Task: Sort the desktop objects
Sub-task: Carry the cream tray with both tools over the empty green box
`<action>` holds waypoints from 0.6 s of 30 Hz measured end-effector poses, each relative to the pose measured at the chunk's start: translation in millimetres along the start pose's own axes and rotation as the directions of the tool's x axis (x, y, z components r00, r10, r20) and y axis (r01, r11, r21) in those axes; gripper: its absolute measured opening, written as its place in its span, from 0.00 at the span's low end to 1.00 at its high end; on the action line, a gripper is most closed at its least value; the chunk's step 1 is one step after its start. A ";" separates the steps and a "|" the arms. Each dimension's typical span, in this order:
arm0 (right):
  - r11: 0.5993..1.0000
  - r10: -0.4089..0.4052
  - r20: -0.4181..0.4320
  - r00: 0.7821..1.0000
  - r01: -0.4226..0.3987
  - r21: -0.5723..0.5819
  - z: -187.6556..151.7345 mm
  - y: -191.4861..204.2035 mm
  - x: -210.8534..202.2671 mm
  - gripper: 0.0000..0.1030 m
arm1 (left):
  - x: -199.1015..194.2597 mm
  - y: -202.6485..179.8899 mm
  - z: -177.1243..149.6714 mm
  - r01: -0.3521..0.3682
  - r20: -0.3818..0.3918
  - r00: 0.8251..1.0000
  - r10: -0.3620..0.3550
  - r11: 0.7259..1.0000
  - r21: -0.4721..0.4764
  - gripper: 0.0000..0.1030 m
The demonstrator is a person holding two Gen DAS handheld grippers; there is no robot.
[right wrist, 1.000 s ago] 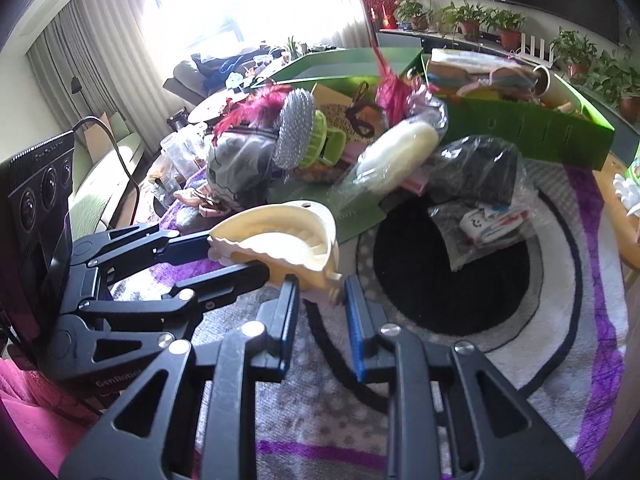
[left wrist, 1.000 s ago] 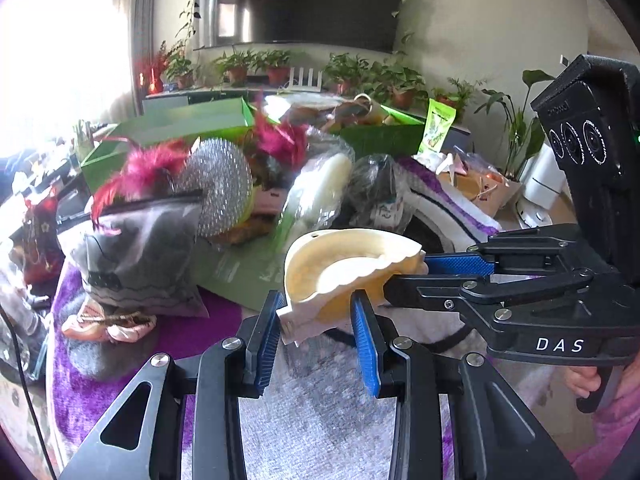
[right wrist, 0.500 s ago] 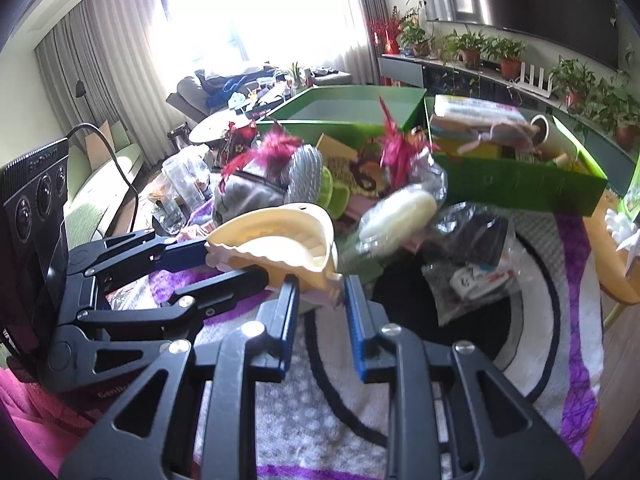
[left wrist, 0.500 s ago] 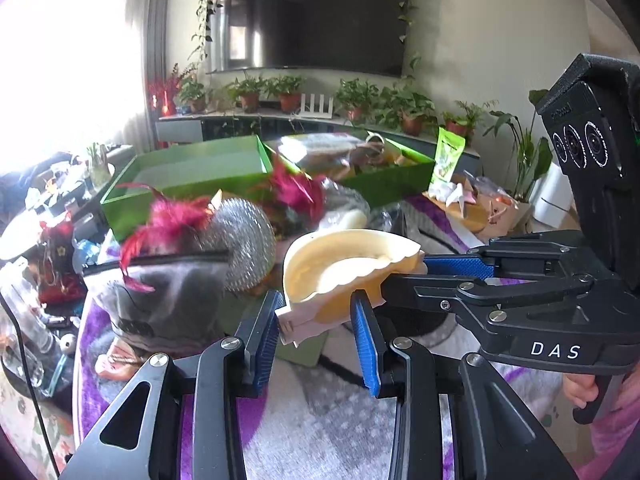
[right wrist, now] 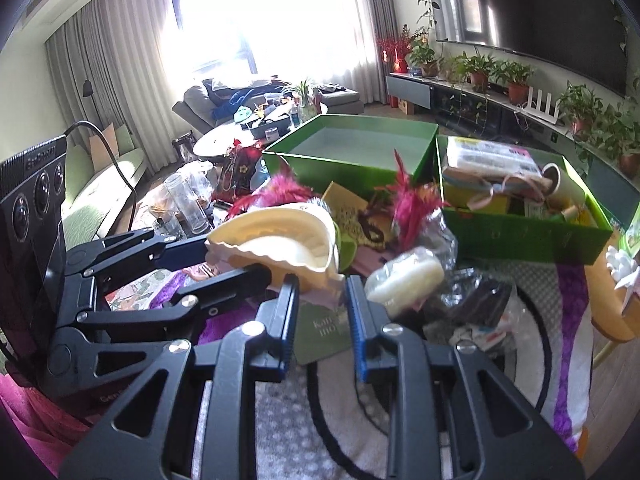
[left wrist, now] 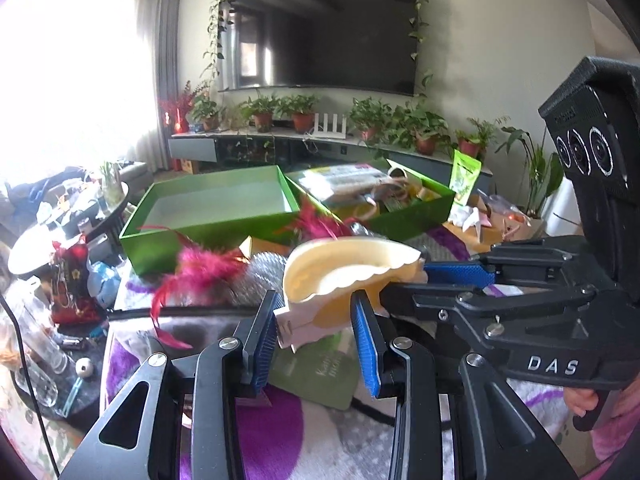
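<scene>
A cream scalloped mould (left wrist: 344,264) hangs above the rug, held from both ends. My left gripper (left wrist: 316,320) is shut on its pale hinged end at the bottom of the left wrist view. My right gripper (left wrist: 404,280) reaches in from the right and is shut on the opposite end. In the right wrist view the mould (right wrist: 280,240) sits just above my right gripper (right wrist: 320,304), with my left gripper (right wrist: 234,262) clamped on it from the left. Behind stand an empty green box (left wrist: 200,236) and a filled green box (left wrist: 412,212).
Under the mould lies a pile: pink feathers (left wrist: 200,268), a steel scourer (left wrist: 260,272), a bagged cream roll (right wrist: 408,276), a green card (right wrist: 324,332). A cluttered round side table (right wrist: 224,140) stands to the left. A low cabinet with potted plants (left wrist: 300,116) runs along the back.
Both grippers have risen together with the mould still between them. The pile and the green boxes have dropped lower in both views as the cameras tilted up.
</scene>
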State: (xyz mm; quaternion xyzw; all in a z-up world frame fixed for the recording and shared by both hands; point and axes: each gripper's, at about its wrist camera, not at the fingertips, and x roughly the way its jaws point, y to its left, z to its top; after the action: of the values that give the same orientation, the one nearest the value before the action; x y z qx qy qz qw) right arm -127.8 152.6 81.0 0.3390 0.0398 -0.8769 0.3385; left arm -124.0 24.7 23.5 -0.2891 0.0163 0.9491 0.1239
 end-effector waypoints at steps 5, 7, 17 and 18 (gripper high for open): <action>1.000 0.004 0.011 1.000 -0.004 -0.009 10.7 0.6 6.3 0.25 | 4.0 8.9 7.9 -0.009 0.014 1.000 0.009 1.000 -0.011 0.34; 1.000 0.005 0.015 1.000 -0.005 -0.008 14.5 0.3 8.6 0.25 | 5.6 11.2 10.7 -0.013 0.020 1.000 0.014 1.000 -0.009 0.34; 1.000 -0.001 0.034 0.999 0.001 -0.017 42.0 -8.3 20.5 0.25 | 19.6 24.1 34.2 -0.022 0.039 0.999 0.023 1.000 -0.002 0.34; 1.000 0.000 0.036 0.999 0.001 -0.018 45.2 -9.3 22.2 0.25 | 21.2 25.3 36.5 -0.023 0.042 0.999 0.023 1.000 -0.001 0.34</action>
State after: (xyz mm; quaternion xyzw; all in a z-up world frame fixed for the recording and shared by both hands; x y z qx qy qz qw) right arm -171.2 133.6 100.4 0.3203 0.0418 -0.8825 0.3419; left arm -167.0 8.8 41.1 -0.2691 0.0169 0.9563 0.1132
